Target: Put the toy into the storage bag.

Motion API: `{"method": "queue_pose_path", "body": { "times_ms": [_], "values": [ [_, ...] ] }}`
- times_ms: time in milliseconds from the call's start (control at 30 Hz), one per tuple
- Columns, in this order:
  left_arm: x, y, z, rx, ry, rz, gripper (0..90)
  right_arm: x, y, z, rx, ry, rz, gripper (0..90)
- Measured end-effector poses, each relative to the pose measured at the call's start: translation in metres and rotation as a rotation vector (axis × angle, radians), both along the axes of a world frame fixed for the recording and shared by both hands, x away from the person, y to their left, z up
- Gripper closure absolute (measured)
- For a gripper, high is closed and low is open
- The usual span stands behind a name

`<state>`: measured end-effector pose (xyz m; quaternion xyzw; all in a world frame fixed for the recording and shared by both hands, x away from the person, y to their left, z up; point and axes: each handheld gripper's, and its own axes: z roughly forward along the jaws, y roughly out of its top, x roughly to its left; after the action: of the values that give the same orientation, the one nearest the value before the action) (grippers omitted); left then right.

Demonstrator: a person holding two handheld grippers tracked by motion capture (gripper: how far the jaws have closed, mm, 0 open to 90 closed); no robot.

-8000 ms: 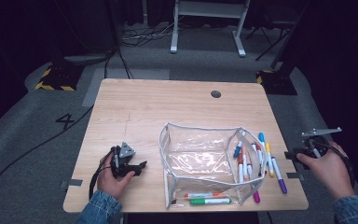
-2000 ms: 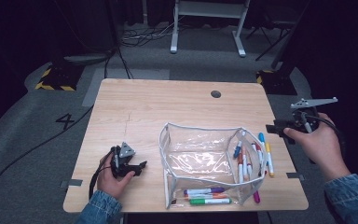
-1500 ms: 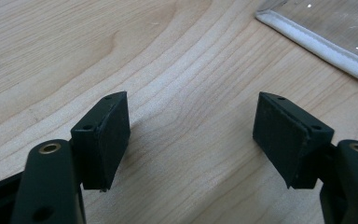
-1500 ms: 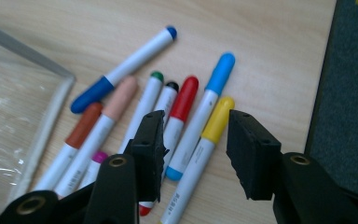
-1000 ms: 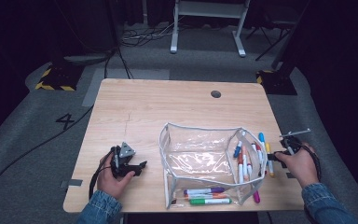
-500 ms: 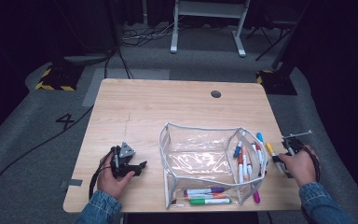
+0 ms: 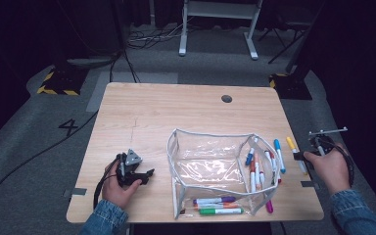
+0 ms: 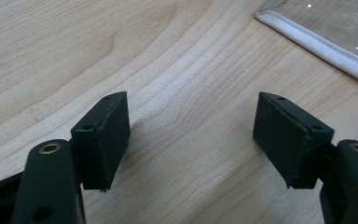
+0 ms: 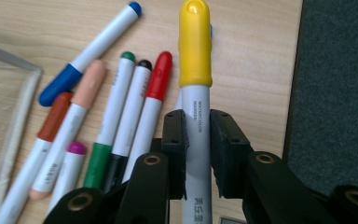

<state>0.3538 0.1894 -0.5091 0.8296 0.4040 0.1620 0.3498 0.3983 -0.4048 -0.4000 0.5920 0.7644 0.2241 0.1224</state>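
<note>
Wooden counter [image 7: 176,117] seen from above, with a clear plastic pouch [image 7: 210,166] lying open at its middle-right. Loose markers surround the pouch: a row at its right end, including a blue-capped marker [image 9: 91,51], a red-capped marker [image 9: 151,100] and a green-capped marker [image 9: 112,116], and 3 more along its near edge [image 7: 218,205]; whether any lie inside the clear wall cannot be told. The right tool [image 9: 198,135], at the counter's right edge, is clamped on the white barrel of the yellow-capped marker [image 9: 195,46], whose cap projects straight out beyond the jaws, above the marker row. The left tool [image 8: 191,135] rests low over bare counter at the near left, its jaws wide apart with nothing between them, the pouch's white-piped edge [image 8: 317,44] just beyond.
</note>
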Motion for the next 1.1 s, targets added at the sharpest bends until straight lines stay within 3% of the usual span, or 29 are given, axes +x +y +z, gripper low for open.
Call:
{"method": "queue_pose_path", "body": {
  "times_ms": [33, 167, 300, 367, 433, 500, 600, 700, 733, 900, 1100],
  "values": [
    [0.000, 0.000, 0.000, 0.000, 0.000, 0.000, 27.7, -0.002, 0.001, 0.011, 0.002, -0.021, 0.015, 76.8],
    [0.000, 0.000, 0.000, -0.002, 0.001, 0.000, 27.7, -0.006, 0.004, 0.026, 0.004, -0.044, 0.038, 76.8],
    [0.000, 0.000, 0.000, 0.001, 0.000, 0.000, 27.7, -0.012, 0.013, 0.053, 0.010, -0.088, 0.102, 76.8],
    [0.000, 0.000, 0.000, 0.001, -0.001, 0.001, 27.7, -0.013, 0.015, 0.058, 0.012, -0.094, 0.109, 76.8],
    [0.000, 0.000, 0.000, 0.001, 0.000, 0.000, 27.7, -0.017, 0.025, 0.076, 0.018, -0.115, 0.149, 76.9],
    [0.000, 0.000, 0.000, 0.000, 0.000, 0.000, 27.7, -0.018, 0.027, 0.080, 0.015, -0.119, 0.159, 76.9],
    [0.000, 0.000, 0.000, 0.000, 0.000, 0.000, 27.7, -0.023, 0.044, 0.100, 0.014, -0.144, 0.216, 76.9],
    [0.000, 0.000, 0.000, 0.001, -0.001, 0.001, 27.7, -0.026, 0.052, 0.108, 0.011, -0.153, 0.247, 76.9],
    [0.000, 0.000, 0.000, 0.001, 0.000, 0.001, 27.7, -0.028, 0.061, 0.115, -0.002, -0.160, 0.290, 76.9],
    [0.000, 0.000, 0.000, 0.000, -0.001, 0.001, 27.7, -0.034, 0.085, 0.131, -0.026, -0.169, 0.368, 76.8],
    [0.000, 0.000, 0.000, -0.004, 0.002, 0.003, 27.7, -0.039, 0.109, 0.141, -0.037, -0.169, 0.445, 76.8]
  ]
}}
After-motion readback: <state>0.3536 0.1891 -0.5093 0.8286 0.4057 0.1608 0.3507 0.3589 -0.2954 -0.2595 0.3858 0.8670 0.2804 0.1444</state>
